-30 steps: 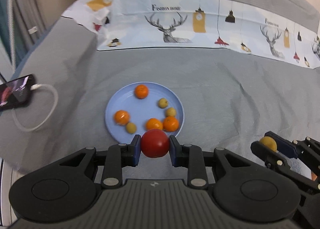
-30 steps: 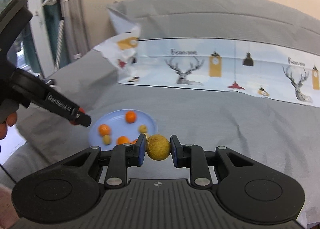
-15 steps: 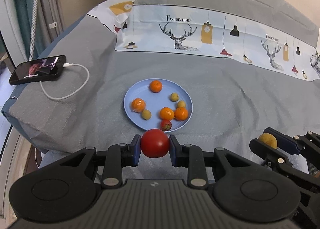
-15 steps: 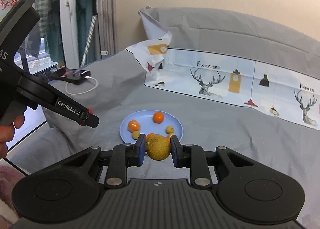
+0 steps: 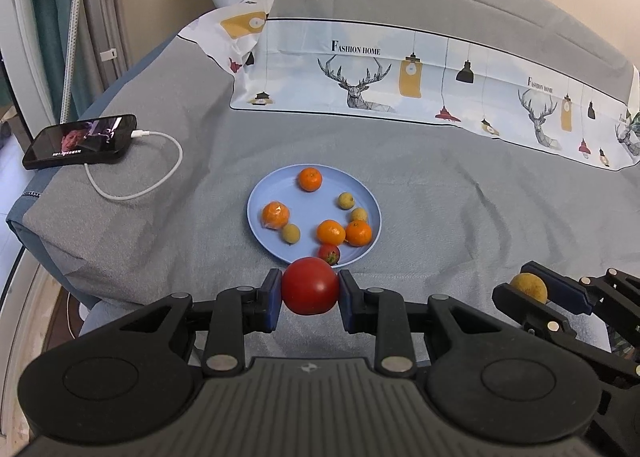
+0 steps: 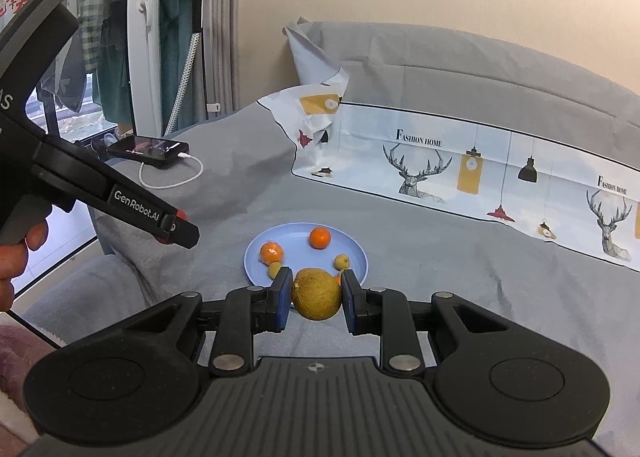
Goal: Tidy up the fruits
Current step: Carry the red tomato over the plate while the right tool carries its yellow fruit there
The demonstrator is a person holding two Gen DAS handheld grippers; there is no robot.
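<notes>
At far left, a phone (image 5: 80, 141) lies on the grey bedcover (image 5: 460, 193) with a white cable (image 5: 136, 177) plugged in, well apart from the fruit. The left gripper (image 5: 310, 293) is clamped on a red tomato (image 5: 310, 291), both blue pads pressed to its sides; the tomato hangs just at the near edge of the blue plate (image 5: 308, 213). On the plate lie four oranges, three small yellowish fruits and a small red fruit (image 5: 329, 254) at the near rim, just beyond the tomato. To the right, the right gripper (image 6: 316, 295) is closed on a round yellow-brown fruit (image 6: 317, 294), held on the near side of the plate. A printed cloth (image 5: 420, 81) runs along the back.
</notes>
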